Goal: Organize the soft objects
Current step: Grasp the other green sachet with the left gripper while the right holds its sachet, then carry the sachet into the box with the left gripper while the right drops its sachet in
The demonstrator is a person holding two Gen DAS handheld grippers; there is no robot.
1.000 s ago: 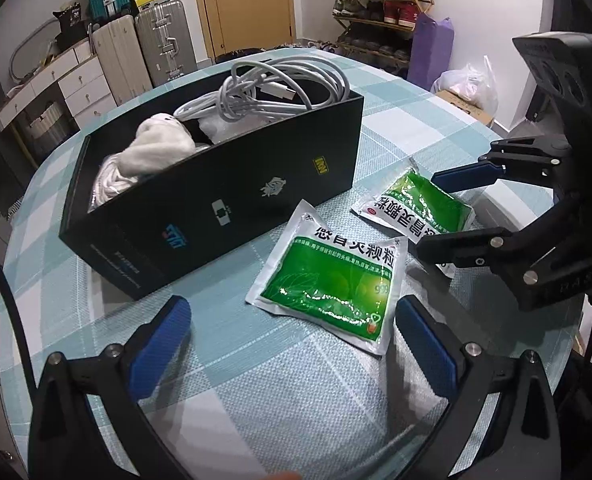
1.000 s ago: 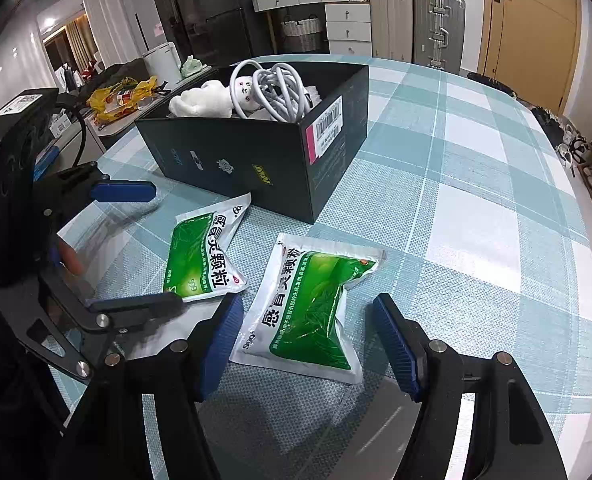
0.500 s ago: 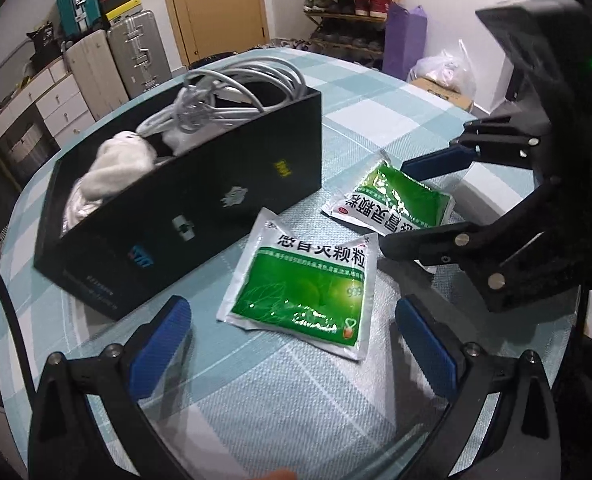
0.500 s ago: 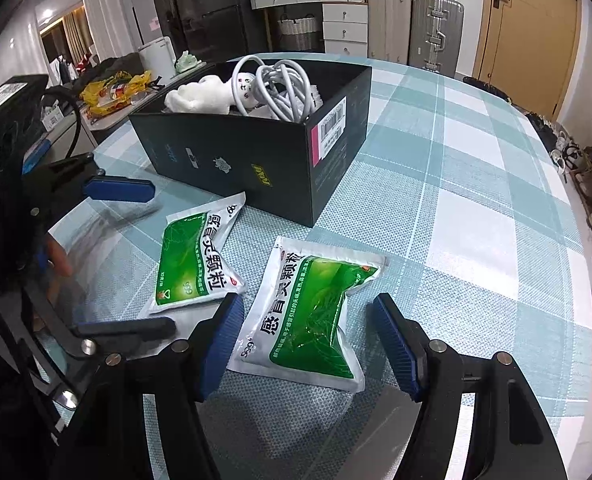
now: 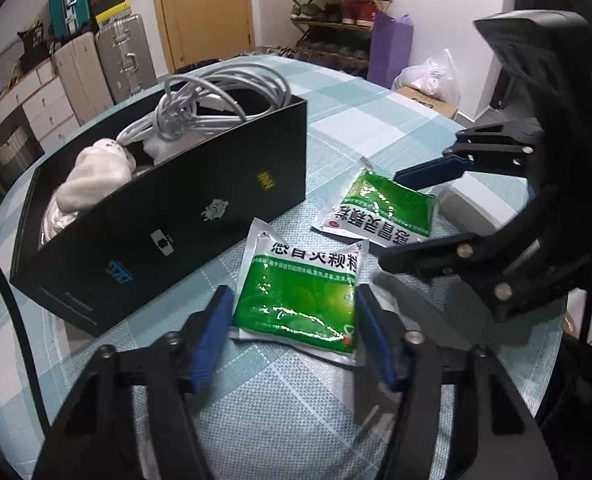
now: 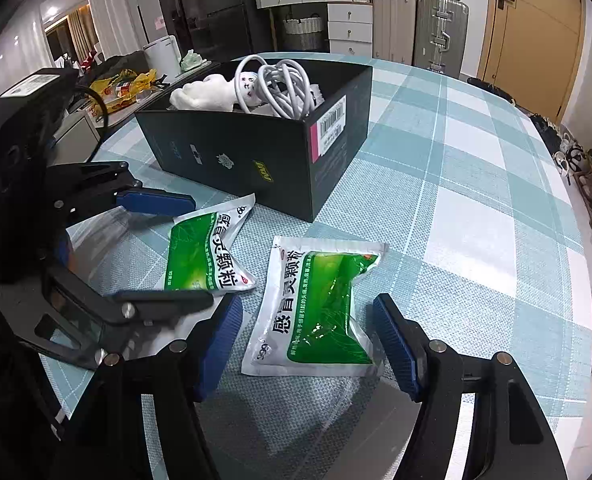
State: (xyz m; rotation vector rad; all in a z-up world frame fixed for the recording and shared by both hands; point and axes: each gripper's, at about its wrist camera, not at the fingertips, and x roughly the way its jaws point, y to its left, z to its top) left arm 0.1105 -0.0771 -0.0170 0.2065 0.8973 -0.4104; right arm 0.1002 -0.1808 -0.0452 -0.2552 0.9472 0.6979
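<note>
Two green-and-white granule sachets lay flat on the checked tablecloth [image 6: 475,184], just apart from each other, in front of an open black box [image 5: 176,224]. The nearer sachet [image 5: 299,284] sat between the blue pads of the left gripper [image 5: 292,332], whose jaws had just been closing; the pads stood at its side edges, and I could not tell whether they pressed it. The second sachet [image 6: 319,304] lay between the half-open fingers of the right gripper [image 6: 307,340], clear of both pads. Beyond the grippers, the box held a coiled white cable [image 5: 216,100] and white cloth [image 5: 92,176].
</note>
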